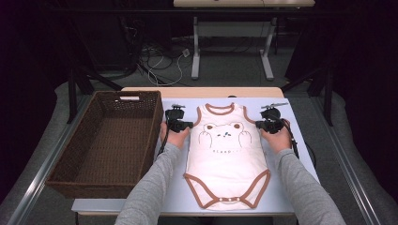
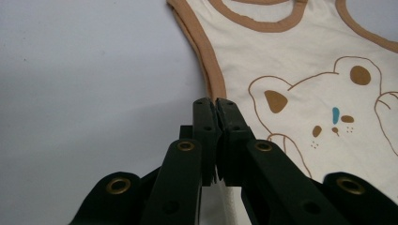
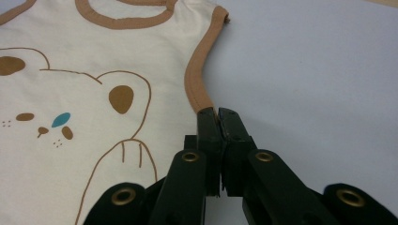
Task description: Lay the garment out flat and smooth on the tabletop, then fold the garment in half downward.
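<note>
I have the bodysuit (image 1: 226, 154) lying flat on the table (image 1: 300, 154), neck end away from me and snap end toward me, so its long axis runs straight out from my seat; the basket (image 1: 112, 140) sits well off to the left of it, long side parallel. What the coming move turns on, as I judge it, is that the two grippers flank the garment symmetrically at its armholes: the left gripper (image 1: 184, 124) at the left armhole edge, the right gripper (image 1: 265, 125) at the right one, each hand equally near its own side. In the left gripper view the jaws are pressed together with the brown trim (image 2: 213, 79) running right down into their tips, and a sliver of cream cloth shows below between them, so I read that as a pinch on the bodysuit's edge. In the right gripper view the left gripper's mirror image: jaws pressed together, the trim (image 3: 197, 79) ending at their tips (the hem looks nipped there, though the contact itself is small). Both forearms come in low and nearly parallel, the hands resting at table height, grippers pointing forward and slightly inward. With both top corners held, I'd guess a lift or a fold along the long axis is next, and the two hands would need to move evenly.
</note>
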